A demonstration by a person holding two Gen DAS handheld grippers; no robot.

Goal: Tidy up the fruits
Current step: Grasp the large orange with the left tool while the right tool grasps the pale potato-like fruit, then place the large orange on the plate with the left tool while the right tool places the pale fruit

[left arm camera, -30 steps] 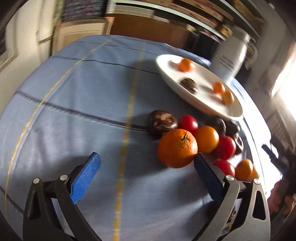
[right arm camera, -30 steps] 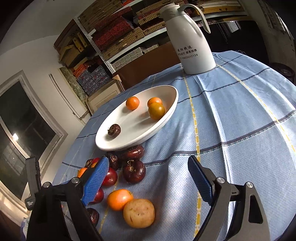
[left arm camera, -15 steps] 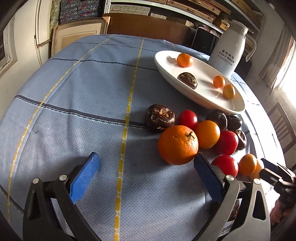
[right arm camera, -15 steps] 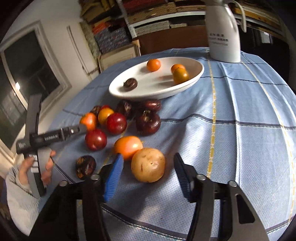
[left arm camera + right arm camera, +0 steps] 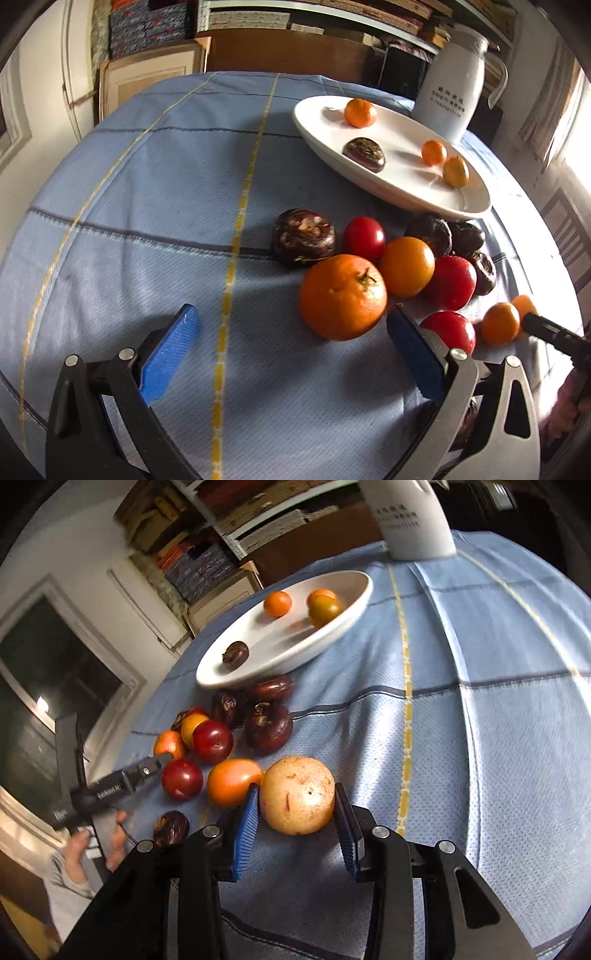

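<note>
A tan round fruit [image 5: 297,795] lies on the blue cloth between the pads of my right gripper [image 5: 295,788]. Its jaws are closing and both pads touch the fruit's sides. Beside it lie an orange-red fruit [image 5: 231,781], red ones [image 5: 212,740] and dark brown ones [image 5: 267,729]. The white plate [image 5: 288,653] behind holds small oranges and one dark fruit. My left gripper [image 5: 291,312] is open over the cloth. A big orange [image 5: 341,297] sits just inside its right fingertip [image 5: 399,317] without being gripped. The white plate [image 5: 406,195] is beyond the pile.
A white jug [image 5: 454,99] stands behind the plate, also at the top of the right wrist view as the jug [image 5: 410,520]. Shelves of boxes line the wall. The left hand and its gripper body [image 5: 110,790] are by the pile's left side.
My right gripper dropped toward the tan fruit and its jaws narrowed from wide open to touching it. The left gripper shifted slightly and stayed open.
</note>
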